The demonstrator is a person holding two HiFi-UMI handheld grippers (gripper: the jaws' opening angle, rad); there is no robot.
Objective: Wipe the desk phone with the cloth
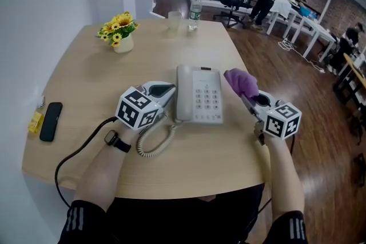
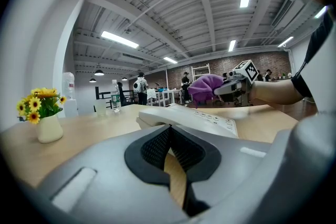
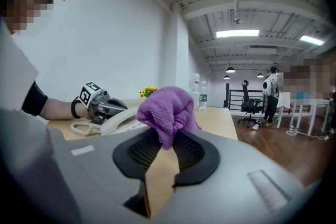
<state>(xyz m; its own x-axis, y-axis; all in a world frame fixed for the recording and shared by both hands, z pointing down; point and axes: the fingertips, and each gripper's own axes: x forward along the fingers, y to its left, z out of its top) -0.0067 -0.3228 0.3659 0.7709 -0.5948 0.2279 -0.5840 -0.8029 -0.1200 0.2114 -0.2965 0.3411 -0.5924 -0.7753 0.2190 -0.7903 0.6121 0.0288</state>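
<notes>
The right gripper [image 1: 249, 99] was clamped on the purple cloth [image 1: 241, 82]. The cloth bunched out past the jaw tips, just off the far right corner of the phone [image 1: 198, 94], and seemingly not yet on it. The phone lay to that gripper's left, flat on the desk [image 1: 171, 48], with its long axis running away from the person. Its keypad [image 1: 206, 98] was on the cloth's side and its handset [image 1: 183, 91] on the far side. The left gripper [image 1: 169, 90], jaws pressed together on nothing, sat just beside the handset; whether it touched could not be told. The right arm was placed for the wipe: a short move leftward, then strokes along the phone's length.
</notes>
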